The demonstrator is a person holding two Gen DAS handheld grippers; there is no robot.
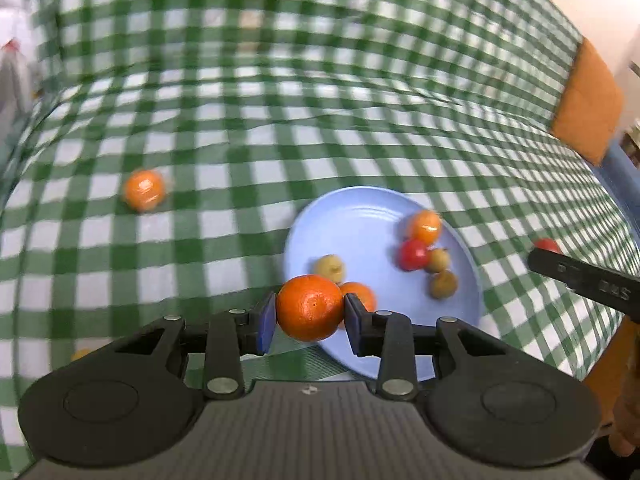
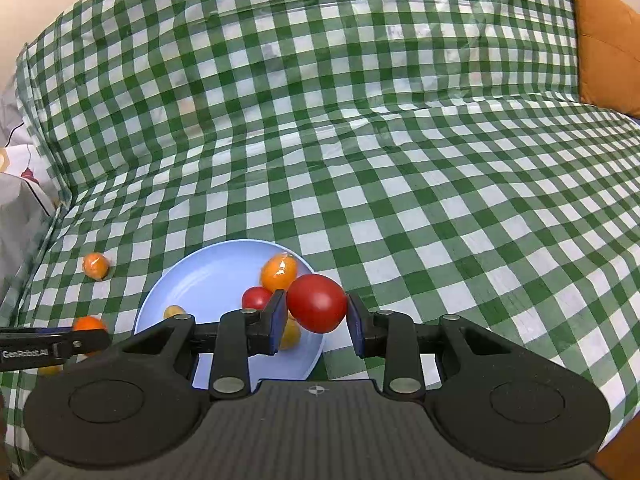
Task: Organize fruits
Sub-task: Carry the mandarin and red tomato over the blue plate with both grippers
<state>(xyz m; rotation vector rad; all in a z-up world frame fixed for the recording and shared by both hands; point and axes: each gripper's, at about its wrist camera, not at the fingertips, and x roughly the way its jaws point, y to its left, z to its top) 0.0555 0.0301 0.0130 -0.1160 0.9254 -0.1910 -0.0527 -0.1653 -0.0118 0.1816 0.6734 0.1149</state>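
Note:
My left gripper (image 1: 311, 320) is shut on an orange tangerine (image 1: 310, 300), held over the near rim of a light blue plate (image 1: 352, 232). On the plate lie an orange fruit (image 1: 425, 226), a red one (image 1: 413, 254) and several small yellow ones. My right gripper (image 2: 317, 318) is shut on a round red fruit (image 2: 317, 300), above the right side of the same plate (image 2: 200, 276). A loose tangerine (image 1: 144, 190) rests on the cloth left of the plate. The right gripper's black finger (image 1: 580, 280) shows at the right edge of the left wrist view.
A green and white checked cloth (image 2: 400, 160) covers the whole surface, with folds toward the back. An orange cushion (image 2: 608, 40) sits at the far right. A pale bag (image 2: 16, 184) lies off the left edge. A small yellow fruit (image 1: 80, 354) lies near the left gripper.

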